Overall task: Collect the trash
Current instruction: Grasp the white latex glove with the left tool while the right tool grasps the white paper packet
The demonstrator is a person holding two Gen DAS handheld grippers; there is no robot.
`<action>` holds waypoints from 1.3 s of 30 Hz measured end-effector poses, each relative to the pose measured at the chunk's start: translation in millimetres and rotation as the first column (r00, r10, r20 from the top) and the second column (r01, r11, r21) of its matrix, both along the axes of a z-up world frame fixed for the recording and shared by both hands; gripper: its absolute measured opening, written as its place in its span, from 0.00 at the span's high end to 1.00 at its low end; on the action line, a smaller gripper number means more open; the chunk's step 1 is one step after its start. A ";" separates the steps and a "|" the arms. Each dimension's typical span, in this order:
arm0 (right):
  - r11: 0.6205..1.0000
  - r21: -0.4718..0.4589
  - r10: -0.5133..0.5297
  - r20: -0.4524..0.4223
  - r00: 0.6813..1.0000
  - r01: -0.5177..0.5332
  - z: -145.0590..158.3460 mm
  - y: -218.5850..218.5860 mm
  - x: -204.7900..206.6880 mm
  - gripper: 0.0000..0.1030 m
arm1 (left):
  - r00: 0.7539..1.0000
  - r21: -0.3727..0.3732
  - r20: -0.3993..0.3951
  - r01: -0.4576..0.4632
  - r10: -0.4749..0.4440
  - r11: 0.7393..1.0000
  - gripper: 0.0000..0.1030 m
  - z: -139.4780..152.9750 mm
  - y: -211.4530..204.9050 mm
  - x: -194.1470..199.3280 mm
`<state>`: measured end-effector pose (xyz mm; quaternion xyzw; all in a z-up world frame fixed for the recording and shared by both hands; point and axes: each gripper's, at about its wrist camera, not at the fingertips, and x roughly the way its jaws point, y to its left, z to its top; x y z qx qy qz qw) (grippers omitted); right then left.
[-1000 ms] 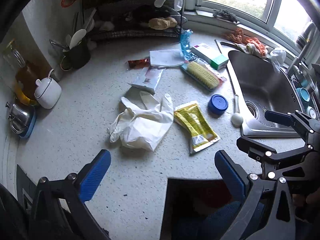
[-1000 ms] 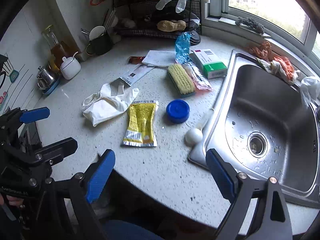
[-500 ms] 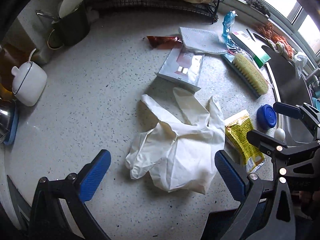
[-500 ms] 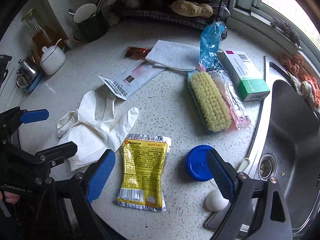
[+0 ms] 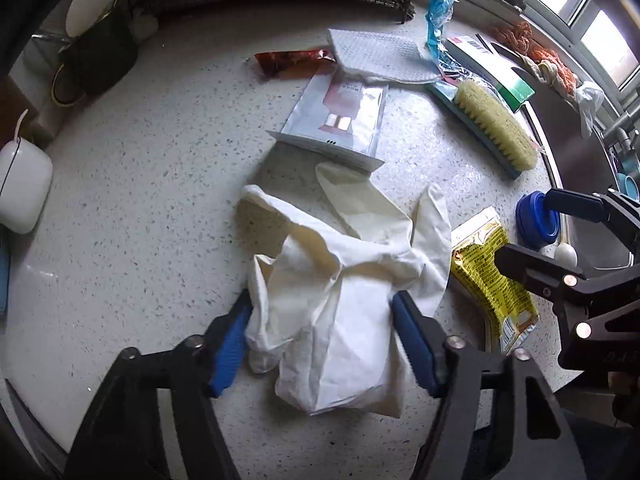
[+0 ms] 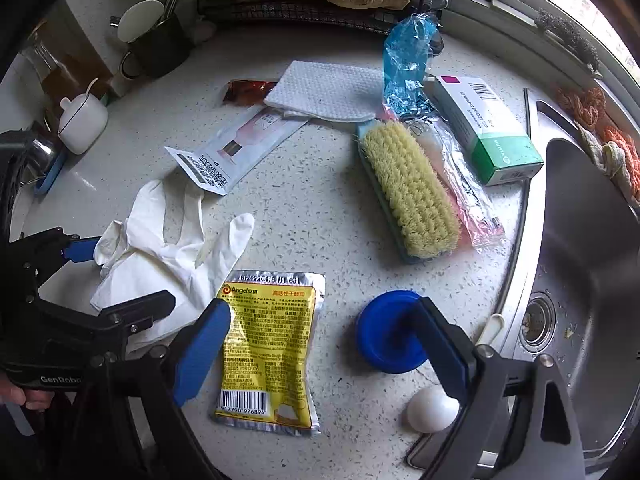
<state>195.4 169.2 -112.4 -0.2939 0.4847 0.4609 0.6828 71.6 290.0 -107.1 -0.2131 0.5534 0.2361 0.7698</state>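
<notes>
A crumpled white glove [image 5: 332,304] [image 6: 160,248] lies on the speckled counter. My left gripper [image 5: 322,320] [image 6: 120,276] points down over it; its jaws are closing, and both blue pads touch the bunched glove between them. To its right lies a yellow yeast packet [image 5: 488,276] [image 6: 268,348]. My right gripper [image 6: 320,320] [image 5: 548,232] hangs open just above the counter. Its left finger is at the packet's edge and its right finger is over a blue lid [image 6: 380,336]. Nothing is gripped between them.
Further back lie a white-pink sachet [image 6: 240,148], a red wrapper [image 6: 248,90], a white cloth [image 6: 324,92], a blue plastic bag [image 6: 408,64], a scrub brush [image 6: 412,192] and a green-white box [image 6: 484,128]. A white egg-like ball [image 6: 432,408] sits by the sink [image 6: 592,240]. Cups and jars stand at the left.
Both grippers dropped closer to the counter and moved forward. The left jaws have narrowed from wide open onto the glove, which is now bunched up. The right jaws stay wide.
</notes>
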 end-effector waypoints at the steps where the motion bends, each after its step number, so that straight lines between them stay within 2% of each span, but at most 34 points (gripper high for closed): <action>1: 1.000 0.000 -0.005 0.000 1.000 0.005 -0.2 0.4 1.2 0.11 | 1.000 0.004 -0.005 0.006 -0.006 1.000 0.62 2.1 0.6 1.1; 2: 1.000 -0.001 -0.011 0.000 1.000 0.011 -0.1 1.1 2.4 0.11 | 1.000 -0.005 -0.002 0.004 -0.004 1.000 0.80 3.6 3.9 1.4; 3: 1.000 -0.001 -0.016 0.000 1.000 0.016 0.3 1.9 3.9 0.11 | 1.000 -0.027 0.005 -0.003 0.003 1.000 0.90 4.1 7.5 0.6; 5: 1.000 -0.001 -0.018 -0.009 1.000 0.018 1.5 5.5 5.7 0.11 | 1.000 -0.041 0.015 -0.026 0.026 0.999 0.94 4.5 13.8 -1.9; 8: 1.000 0.011 0.012 0.000 1.000 -0.012 7.3 14.7 3.4 0.11 | 0.998 0.033 0.044 -0.048 0.046 0.998 0.96 17.3 15.4 -13.7; 13: 0.995 0.036 0.092 -0.021 0.996 -0.091 13.0 43.5 -7.8 0.11 | 0.985 0.055 0.078 -0.162 0.157 0.985 0.96 35.8 33.9 -37.9; 17: 0.982 0.044 0.185 -0.006 0.983 -0.185 17.0 70.9 -25.6 0.11 | 0.961 0.060 0.126 -0.257 0.248 0.965 0.96 48.6 53.7 -60.0; 24: 0.950 0.045 0.308 -0.012 0.951 -0.308 8.4 114.2 -44.2 0.11 | 0.943 0.063 0.106 -0.322 0.314 0.945 0.96 41.5 73.1 -78.9; 26: 0.943 0.037 0.331 -0.016 0.943 -0.331 2.1 123.1 -48.7 0.20 | 0.939 0.063 0.096 -0.336 0.329 0.940 0.96 36.8 77.5 -77.6; 28: 0.938 0.006 0.346 -0.025 0.938 -0.346 -7.5 133.9 -48.9 0.40 | 0.932 0.070 0.093 -0.356 0.349 0.932 0.96 34.8 80.6 -79.2; 30: 0.932 -0.025 0.360 -0.021 0.933 -0.361 -17.0 141.7 -49.7 0.49 | 0.927 0.064 0.093 -0.370 0.364 0.927 0.96 33.0 83.0 -80.1; 32: 0.925 -0.002 0.381 -0.001 0.925 -0.381 -16.5 143.7 -51.5 0.64 | 0.925 0.062 0.090 -0.375 0.370 0.925 0.96 31.7 82.9 -81.0; 34: 0.922 0.005 0.387 -0.001 0.922 -0.387 -16.5 144.8 -51.7 0.94 | 0.927 0.058 0.085 -0.371 0.366 0.927 0.96 30.9 81.0 -80.6; 39: 0.920 0.042 0.391 -0.058 0.918 -0.389 -13.8 130.7 -52.7 0.98 | 0.931 0.066 0.084 -0.362 0.356 0.930 0.96 32.9 72.6 -78.6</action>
